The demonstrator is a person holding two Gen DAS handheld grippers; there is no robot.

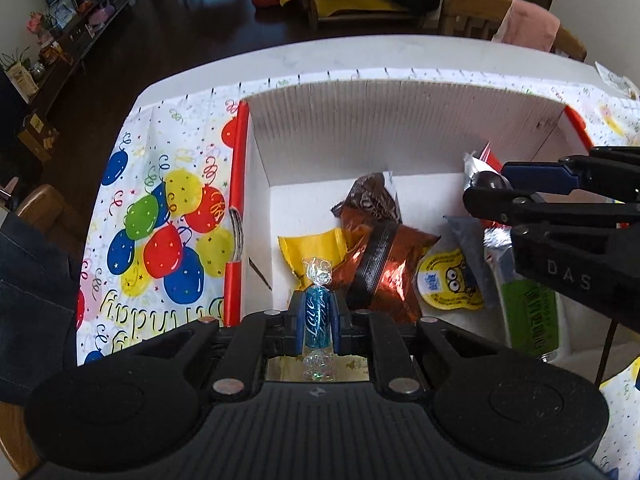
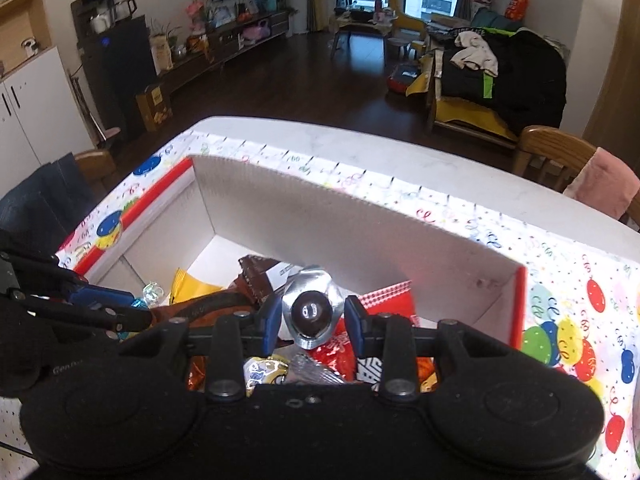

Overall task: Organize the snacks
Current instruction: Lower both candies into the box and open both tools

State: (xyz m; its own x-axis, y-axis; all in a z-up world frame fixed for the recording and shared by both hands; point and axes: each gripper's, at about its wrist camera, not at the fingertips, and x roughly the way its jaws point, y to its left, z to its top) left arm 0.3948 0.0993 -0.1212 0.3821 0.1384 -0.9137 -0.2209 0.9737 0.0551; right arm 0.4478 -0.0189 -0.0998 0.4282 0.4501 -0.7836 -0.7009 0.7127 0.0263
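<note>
My left gripper (image 1: 317, 316) is shut on a blue wrapped candy (image 1: 317, 312) with clear twisted ends, held over the near part of a white cardboard box (image 1: 360, 120). My right gripper (image 2: 311, 316) is shut on a silver foil packet with a dark round ball (image 2: 311, 311) in it, over the same box (image 2: 360, 232). In the left wrist view the right gripper (image 1: 492, 188) reaches in from the right with the silver packet (image 1: 480, 172). In the right wrist view the left gripper (image 2: 140, 304) comes in at the left.
The box holds a yellow bag (image 1: 312, 244), a copper-brown foil bag (image 1: 380, 248), a round yellow Minions lid (image 1: 450, 280), a green-labelled pack (image 1: 528, 312) and red packs (image 2: 384, 304). It stands on a balloon-print birthday cloth (image 1: 160, 220) on a white table (image 2: 360, 140). Wooden chairs (image 2: 552, 152) stand beyond.
</note>
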